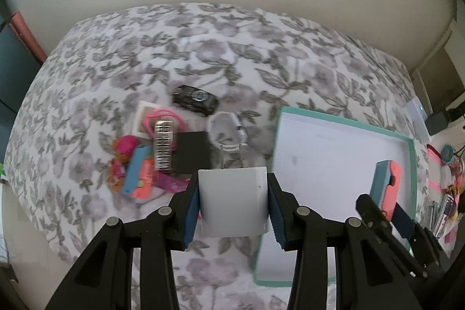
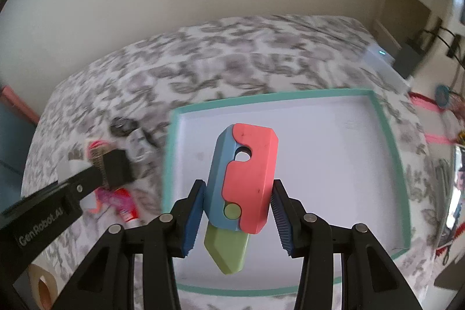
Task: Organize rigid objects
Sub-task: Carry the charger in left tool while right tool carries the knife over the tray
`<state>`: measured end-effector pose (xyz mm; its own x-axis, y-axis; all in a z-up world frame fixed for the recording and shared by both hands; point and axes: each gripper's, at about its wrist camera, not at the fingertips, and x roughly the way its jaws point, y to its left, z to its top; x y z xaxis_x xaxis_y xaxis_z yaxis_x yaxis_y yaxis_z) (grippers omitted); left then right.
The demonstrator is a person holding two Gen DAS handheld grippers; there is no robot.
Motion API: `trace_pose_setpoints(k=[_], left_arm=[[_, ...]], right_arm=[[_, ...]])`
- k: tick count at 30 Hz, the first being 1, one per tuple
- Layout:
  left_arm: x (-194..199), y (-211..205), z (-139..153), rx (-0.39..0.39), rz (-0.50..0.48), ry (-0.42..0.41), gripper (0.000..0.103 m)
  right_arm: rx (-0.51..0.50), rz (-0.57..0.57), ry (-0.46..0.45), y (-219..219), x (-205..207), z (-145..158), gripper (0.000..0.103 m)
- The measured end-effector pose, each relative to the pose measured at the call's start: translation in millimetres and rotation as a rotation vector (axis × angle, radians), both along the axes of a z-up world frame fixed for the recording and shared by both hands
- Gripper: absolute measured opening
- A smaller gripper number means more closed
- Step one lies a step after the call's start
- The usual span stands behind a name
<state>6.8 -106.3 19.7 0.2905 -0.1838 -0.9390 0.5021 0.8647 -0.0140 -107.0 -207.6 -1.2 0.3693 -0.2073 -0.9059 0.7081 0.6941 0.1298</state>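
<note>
A floral bedspread covers the bed, and on it lies a shallow white box lid with a teal rim. Above the lid, the right gripper clamps a pink-and-blue plastic toy knife with its green blade pointing back toward the camera. The left gripper pinches a white wall charger, its 2 prongs pointing forward, just left of the lid. Beyond it sits a clutter: a black square block, a coiled white cable, a black car key fob, a battery strip and another pink-and-blue toy.
</note>
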Motion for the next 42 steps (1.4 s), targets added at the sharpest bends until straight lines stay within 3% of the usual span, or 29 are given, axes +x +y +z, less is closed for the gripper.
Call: trace_pose_setpoints(k=[19,42], left_arm=[[-31,-87,-23,-0.013,-0.144,-0.003,0.045],[-35,-98,-57,-0.026,-0.178,0.026,0.045]], right_arm=[[-0.113,-0.213,0.095,-75,-54,-5,0.048],[-0.087,-0.202,0.152,-81,-51,-30,0.048]])
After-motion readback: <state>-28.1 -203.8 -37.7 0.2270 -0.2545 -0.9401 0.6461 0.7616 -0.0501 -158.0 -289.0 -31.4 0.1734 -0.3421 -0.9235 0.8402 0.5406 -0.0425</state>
